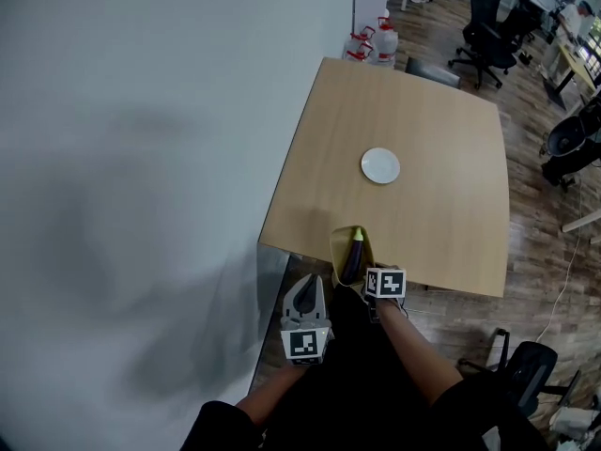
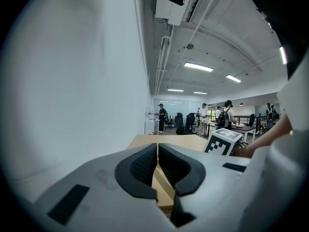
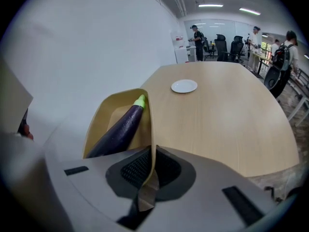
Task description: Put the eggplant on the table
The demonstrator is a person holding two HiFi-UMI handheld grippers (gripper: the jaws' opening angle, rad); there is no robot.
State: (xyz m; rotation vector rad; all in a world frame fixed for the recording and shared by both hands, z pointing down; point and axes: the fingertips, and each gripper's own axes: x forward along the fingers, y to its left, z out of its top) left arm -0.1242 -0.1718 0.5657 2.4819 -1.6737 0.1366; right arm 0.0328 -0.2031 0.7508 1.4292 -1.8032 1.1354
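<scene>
A dark purple eggplant (image 1: 353, 256) with a green tip lies inside a tan paper bag (image 1: 338, 244), held over the near edge of the light wooden table (image 1: 441, 111). My right gripper (image 1: 366, 275) is shut on the bag's rim. In the right gripper view the bag's wall (image 3: 149, 124) is pinched between the pads of that gripper (image 3: 151, 167), and the eggplant (image 3: 118, 129) slants inside it. My left gripper (image 1: 307, 289) hangs just left of the bag, beside the table's near left corner, apart from it. Its jaws (image 2: 158, 162) are shut with nothing between them.
A white plate (image 1: 380, 165) sits near the table's middle. A white wall runs along the left. Water bottles (image 1: 374, 43) stand past the far corner, office chairs (image 1: 486, 22) beyond, and another chair (image 1: 526, 366) at the near right. People stand far off.
</scene>
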